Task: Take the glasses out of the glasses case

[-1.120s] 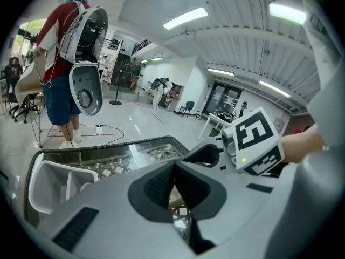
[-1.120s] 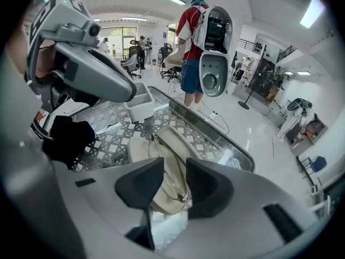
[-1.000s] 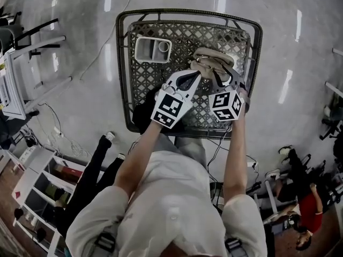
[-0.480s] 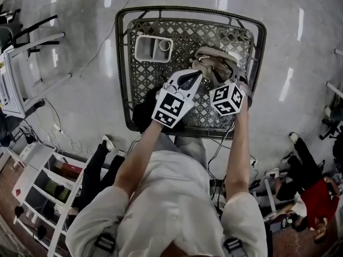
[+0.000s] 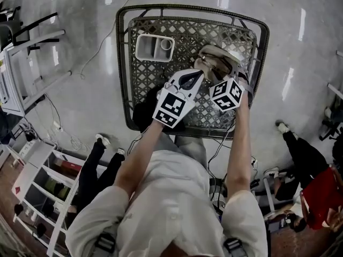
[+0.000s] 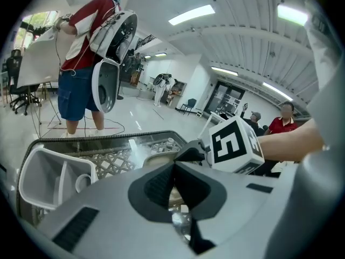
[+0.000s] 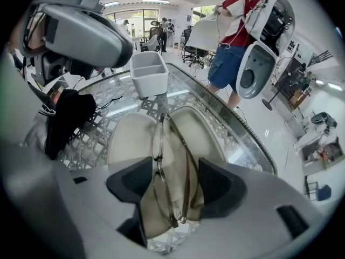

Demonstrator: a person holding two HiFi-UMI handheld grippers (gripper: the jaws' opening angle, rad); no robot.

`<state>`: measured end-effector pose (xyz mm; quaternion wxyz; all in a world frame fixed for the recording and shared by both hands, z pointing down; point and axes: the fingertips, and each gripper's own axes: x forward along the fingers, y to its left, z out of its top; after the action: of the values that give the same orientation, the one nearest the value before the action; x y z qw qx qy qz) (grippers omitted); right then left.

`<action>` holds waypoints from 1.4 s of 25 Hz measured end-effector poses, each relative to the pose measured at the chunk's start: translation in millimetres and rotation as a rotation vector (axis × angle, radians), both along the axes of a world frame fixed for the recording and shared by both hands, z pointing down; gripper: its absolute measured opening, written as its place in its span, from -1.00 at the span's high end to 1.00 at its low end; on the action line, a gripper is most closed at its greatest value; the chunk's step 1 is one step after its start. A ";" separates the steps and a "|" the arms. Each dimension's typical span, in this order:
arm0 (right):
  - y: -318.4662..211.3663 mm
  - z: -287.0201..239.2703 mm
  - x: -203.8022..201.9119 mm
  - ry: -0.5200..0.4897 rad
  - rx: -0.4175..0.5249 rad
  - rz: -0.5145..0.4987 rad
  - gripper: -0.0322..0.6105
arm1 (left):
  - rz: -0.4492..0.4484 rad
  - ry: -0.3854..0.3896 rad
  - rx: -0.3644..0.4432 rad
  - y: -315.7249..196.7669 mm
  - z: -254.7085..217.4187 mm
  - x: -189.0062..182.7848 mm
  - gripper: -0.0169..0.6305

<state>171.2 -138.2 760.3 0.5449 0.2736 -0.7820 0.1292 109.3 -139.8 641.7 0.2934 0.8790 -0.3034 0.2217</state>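
The beige glasses case [image 5: 222, 58] lies open on the lattice table [image 5: 123, 63], both halves facing up [image 7: 126, 136]. Thin-rimmed folded glasses [image 7: 161, 193] rest in it, on its pale lining. My right gripper [image 7: 175, 169] points steeply down over the case [image 5: 222, 79]. Its jaws have just been opening and now stand wide on either side of the glasses, with neither pad pressing on them. My left gripper [image 5: 194, 76] hovers just left of the case. Its pads meet [image 6: 173, 177], and I see nothing held between them.
A white divided tray [image 5: 154, 48] sits at the table's far left corner. A black cloth [image 5: 144, 108] lies at the near edge under my left arm. A raised metal rim rings the table. People and shelving stand on the floor around it.
My right gripper has sunk toward the case and its jaws have spread apart, leaving the glasses lying in the case. The left gripper has kept still.
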 end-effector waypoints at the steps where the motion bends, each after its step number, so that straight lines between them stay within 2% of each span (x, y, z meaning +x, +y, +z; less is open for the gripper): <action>1: -0.4 1.7 0.3 0.003 -0.001 -0.001 0.05 | 0.001 0.000 -0.001 0.2 -0.2 0.1 0.91; 7: -3.8 6.1 2.0 0.030 0.023 -0.005 0.07 | 0.000 -0.002 -0.009 1.5 1.4 -0.8 0.91; 18: -1.7 4.3 2.8 0.049 0.043 0.001 0.36 | -0.002 -0.012 -0.011 3.7 3.5 -3.7 0.91; 35: -0.2 2.1 1.7 0.037 0.044 0.016 0.38 | -0.010 -0.016 -0.006 4.0 0.9 -7.8 0.91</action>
<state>172.9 -138.4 762.4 0.5521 0.2940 -0.7722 0.1112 101.5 -135.8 642.7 0.2948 0.8749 -0.3092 0.2281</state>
